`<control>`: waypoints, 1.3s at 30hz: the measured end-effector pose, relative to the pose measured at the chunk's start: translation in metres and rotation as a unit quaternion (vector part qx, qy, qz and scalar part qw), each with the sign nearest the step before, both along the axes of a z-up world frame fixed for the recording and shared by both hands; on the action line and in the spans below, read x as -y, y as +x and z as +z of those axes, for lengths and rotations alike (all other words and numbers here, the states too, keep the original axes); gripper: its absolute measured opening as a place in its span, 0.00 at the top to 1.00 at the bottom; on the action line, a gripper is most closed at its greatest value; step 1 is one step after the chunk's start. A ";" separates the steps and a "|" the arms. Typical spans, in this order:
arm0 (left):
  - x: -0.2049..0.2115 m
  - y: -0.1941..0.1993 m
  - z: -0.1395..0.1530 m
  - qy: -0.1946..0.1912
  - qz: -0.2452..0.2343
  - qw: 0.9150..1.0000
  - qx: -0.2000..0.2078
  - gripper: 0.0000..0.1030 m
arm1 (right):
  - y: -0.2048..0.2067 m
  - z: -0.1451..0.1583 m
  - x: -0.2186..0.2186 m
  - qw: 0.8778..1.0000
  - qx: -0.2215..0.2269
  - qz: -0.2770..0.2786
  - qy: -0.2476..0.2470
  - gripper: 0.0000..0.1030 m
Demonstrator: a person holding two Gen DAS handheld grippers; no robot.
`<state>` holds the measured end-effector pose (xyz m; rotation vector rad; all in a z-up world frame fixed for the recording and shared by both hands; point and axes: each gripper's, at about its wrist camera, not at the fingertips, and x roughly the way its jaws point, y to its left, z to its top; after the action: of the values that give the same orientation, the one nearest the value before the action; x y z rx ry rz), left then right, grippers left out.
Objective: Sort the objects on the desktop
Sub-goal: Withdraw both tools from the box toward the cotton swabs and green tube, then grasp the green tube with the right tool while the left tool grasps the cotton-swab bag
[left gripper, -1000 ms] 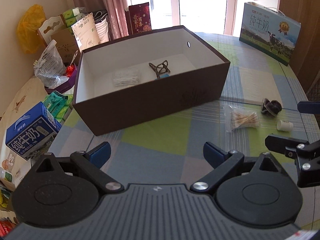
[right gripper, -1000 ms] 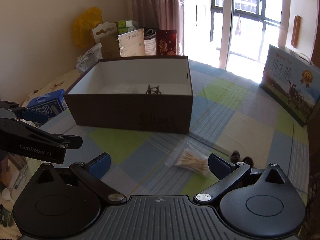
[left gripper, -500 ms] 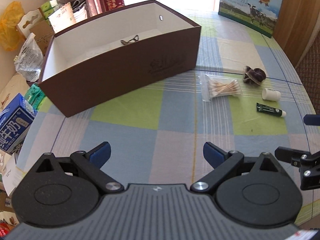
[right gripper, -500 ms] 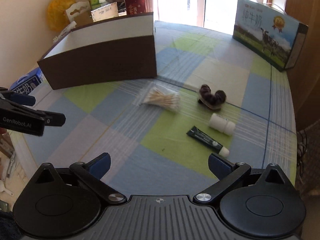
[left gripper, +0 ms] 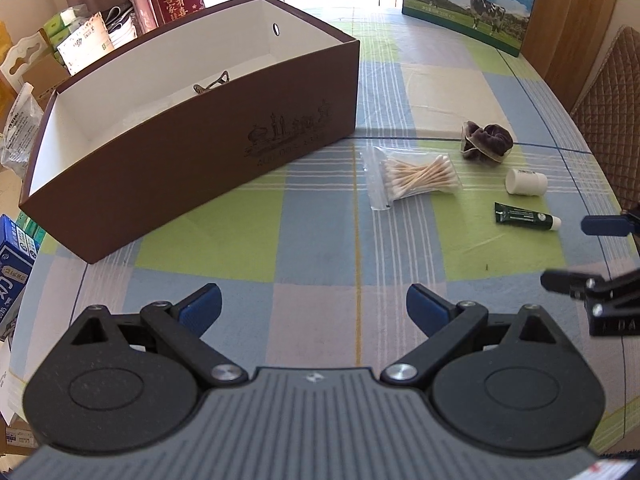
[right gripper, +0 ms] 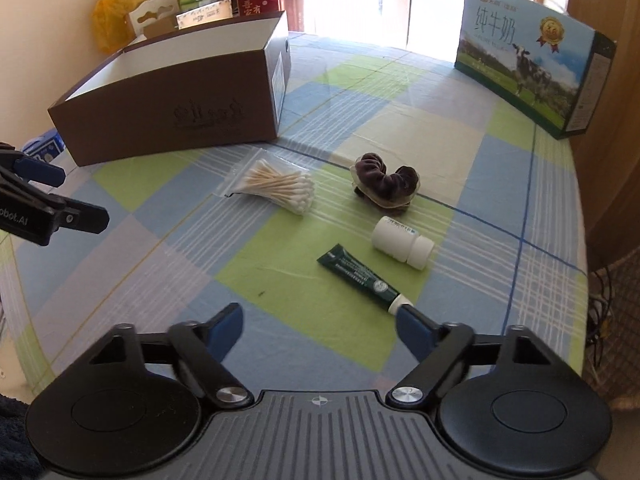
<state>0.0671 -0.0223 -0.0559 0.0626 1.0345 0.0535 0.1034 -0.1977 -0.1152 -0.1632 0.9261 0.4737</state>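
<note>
A bag of cotton swabs (left gripper: 416, 176) (right gripper: 278, 189), a dark purple scrunchie (left gripper: 486, 142) (right gripper: 386, 182), a white pill bottle (left gripper: 525, 182) (right gripper: 402, 242) and a green tube (left gripper: 526, 220) (right gripper: 362, 278) lie on the checked tablecloth. A brown open box (left gripper: 192, 160) (right gripper: 172, 108) stands at the left, with a hair clip (left gripper: 212, 83) inside. My left gripper (left gripper: 314, 308) is open and empty, over the cloth in front of the box. My right gripper (right gripper: 318, 324) is open and empty, its right fingertip by the tube's cap.
A milk carton box (left gripper: 470, 4) (right gripper: 528, 76) stands at the table's far right. A woven chair (left gripper: 612, 120) is beyond the right edge. Bags and cartons (left gripper: 24, 100) crowd the floor at the left. Each gripper shows in the other's view (left gripper: 592, 280) (right gripper: 36, 204).
Both grippers have drawn back from the box and swung right toward the loose items, which now lie nearer in view. Both stay open.
</note>
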 end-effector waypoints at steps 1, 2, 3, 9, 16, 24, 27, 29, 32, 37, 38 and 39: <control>-0.001 0.001 -0.002 0.000 0.001 1.000 -0.002 0.06 | 0.006 -0.002 0.002 1.000 0.000 0.005 0.002 0.41; -0.003 0.003 -0.003 0.000 0.001 1.000 -0.004 0.06 | 0.011 -0.003 0.003 1.000 0.000 0.008 0.000 0.44; -0.004 0.004 -0.005 0.000 0.001 1.000 -0.006 0.06 | 0.017 -0.005 0.004 1.000 0.002 0.014 -0.004 0.51; -0.010 0.013 -0.010 -0.002 0.004 1.000 -0.014 0.06 | 0.038 -0.020 0.003 0.997 0.012 0.060 -0.043 0.68; -0.007 0.026 -0.015 -0.012 -0.021 1.000 -0.016 0.06 | 0.046 -0.029 0.010 0.995 -0.025 0.091 -0.043 0.88; 0.014 0.051 -0.024 -0.023 -0.121 0.992 -0.006 0.09 | 0.029 -0.023 0.024 0.998 -0.063 0.017 -0.019 0.88; 0.023 0.070 -0.030 -0.011 -0.169 0.986 -0.005 0.12 | 0.028 -0.021 0.031 0.997 -0.070 -0.008 -0.013 0.88; 0.028 0.084 -0.034 -0.005 -0.197 0.980 -0.003 0.16 | 0.031 -0.019 0.033 0.997 -0.075 -0.020 -0.014 0.88; 0.037 0.099 -0.037 0.002 -0.246 0.969 0.003 0.19 | 0.034 -0.018 0.033 0.996 -0.081 -0.025 -0.015 0.88; 0.057 0.116 -0.044 0.018 -0.342 0.939 0.017 0.19 | 0.038 -0.018 0.032 0.996 -0.085 -0.034 -0.013 0.88; 0.061 0.119 -0.045 0.020 -0.359 0.933 0.019 0.21 | 0.039 -0.018 0.032 0.996 -0.085 -0.036 -0.012 0.88; 0.064 0.121 -0.047 0.021 -0.374 0.927 0.019 0.22 | 0.040 -0.018 0.032 0.996 -0.085 -0.038 -0.012 0.88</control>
<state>0.1886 -0.0865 -0.1030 0.4893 0.9144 -0.6175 0.1433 -0.2294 -0.1336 -0.1089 1.1017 0.4103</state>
